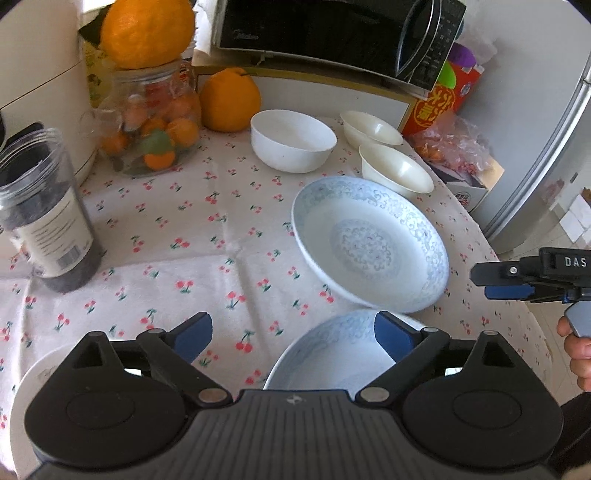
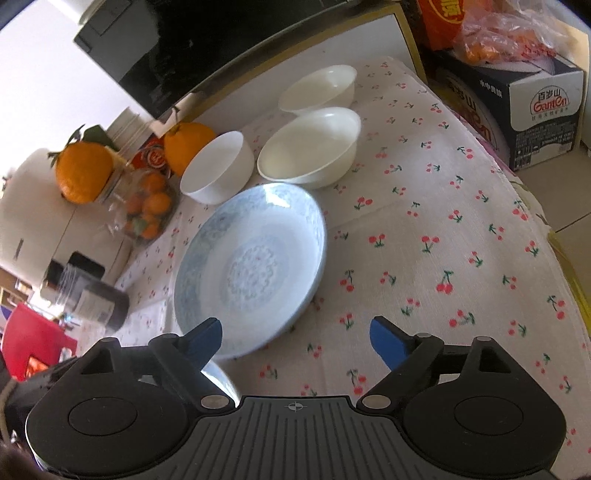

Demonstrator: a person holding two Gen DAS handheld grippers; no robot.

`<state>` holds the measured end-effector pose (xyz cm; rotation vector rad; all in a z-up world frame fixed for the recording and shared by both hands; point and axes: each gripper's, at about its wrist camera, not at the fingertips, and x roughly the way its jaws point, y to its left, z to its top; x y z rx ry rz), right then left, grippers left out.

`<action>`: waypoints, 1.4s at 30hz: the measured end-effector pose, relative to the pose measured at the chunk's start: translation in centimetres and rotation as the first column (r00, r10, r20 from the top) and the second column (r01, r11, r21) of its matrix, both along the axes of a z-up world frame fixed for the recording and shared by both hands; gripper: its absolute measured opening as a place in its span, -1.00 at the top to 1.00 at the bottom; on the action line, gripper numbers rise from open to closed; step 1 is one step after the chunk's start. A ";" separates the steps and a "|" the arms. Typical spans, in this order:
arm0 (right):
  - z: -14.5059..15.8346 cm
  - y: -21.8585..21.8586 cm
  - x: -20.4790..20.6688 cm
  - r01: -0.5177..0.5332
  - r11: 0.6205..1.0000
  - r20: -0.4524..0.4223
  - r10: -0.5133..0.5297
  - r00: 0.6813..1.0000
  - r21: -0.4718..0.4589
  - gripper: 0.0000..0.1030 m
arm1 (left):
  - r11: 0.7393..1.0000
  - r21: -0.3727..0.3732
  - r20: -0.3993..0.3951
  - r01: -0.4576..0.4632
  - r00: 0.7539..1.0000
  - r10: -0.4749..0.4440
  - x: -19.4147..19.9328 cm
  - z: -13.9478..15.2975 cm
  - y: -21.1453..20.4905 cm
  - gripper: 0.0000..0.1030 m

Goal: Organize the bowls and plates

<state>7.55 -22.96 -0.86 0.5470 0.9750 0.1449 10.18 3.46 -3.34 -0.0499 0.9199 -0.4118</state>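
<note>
While both jaws stand released, the left gripper (image 1: 293,334) and right gripper (image 2: 295,338) hover at frame bottom over glossy blue-patterned plates (image 2: 251,266) mid-frame on cherry-print cloth (image 1: 177,236); smooth round white bowls (image 1: 293,140) sit beyond.

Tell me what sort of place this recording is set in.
Most likely a home kitchen or dining corner. A microwave sits behind a table with a cherry-print cloth, a fridge stands beside it, and bowls, plates and oranges cover the table.
</note>
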 end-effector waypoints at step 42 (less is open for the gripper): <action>-2.1 8.3 -8.4 -0.370 0.926 0.049 0.374 0.926 -0.081 -0.60 | 0.983 0.024 0.018 0.181 0.983 -0.181 -3.2 -2.7 0.7 0.21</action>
